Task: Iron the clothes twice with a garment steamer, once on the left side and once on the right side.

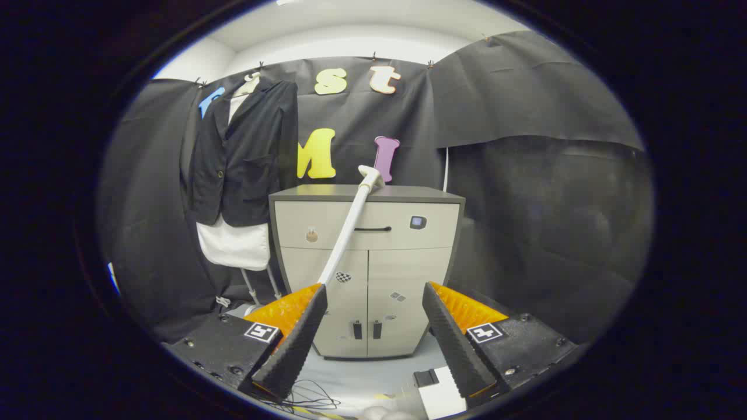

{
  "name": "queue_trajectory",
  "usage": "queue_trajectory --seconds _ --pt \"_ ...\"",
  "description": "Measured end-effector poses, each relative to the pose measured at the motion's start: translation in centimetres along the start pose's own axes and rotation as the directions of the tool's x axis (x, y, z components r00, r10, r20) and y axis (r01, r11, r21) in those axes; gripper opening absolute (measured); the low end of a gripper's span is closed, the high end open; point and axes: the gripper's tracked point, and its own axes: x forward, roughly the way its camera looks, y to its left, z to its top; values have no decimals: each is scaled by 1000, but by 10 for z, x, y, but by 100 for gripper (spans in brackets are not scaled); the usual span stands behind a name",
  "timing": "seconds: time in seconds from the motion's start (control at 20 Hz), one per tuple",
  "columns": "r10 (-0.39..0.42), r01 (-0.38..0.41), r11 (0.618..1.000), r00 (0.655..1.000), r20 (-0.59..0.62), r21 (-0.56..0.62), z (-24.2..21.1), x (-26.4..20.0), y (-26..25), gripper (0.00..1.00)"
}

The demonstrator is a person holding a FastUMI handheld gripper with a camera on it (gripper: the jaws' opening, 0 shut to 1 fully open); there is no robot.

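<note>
Ahead of the cabinet (366, 233) | claw (373, 300) wide apart, holding nothing | jacket (245, 157) beyond-left

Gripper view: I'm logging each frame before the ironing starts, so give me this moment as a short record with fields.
gripper: fingers open, nothing between them
jacket: dark jacket hanging over a white garment, beyond the fingers, beside the cabinet
cabinet: grey cabinet straight ahead, doors shut
steamer: white wand leaning across the cabinet front, head at its top edge
contact: gripper touching neither wand nor jacket
</note>
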Motion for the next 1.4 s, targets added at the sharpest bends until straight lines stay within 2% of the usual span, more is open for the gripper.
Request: queue_trajectory --seconds 0.6,0.8,1.1,1.4 --pt "5 -5 1000 1000 15 2 10 -2 5 100" --pt "-2 1 1000 1000 24 10 26 -1 -1 100" --pt "-48 44 997 998 51 70 80 22 -34 100" --pt "-62 54 996 992 108 72 163 78 -78 100"
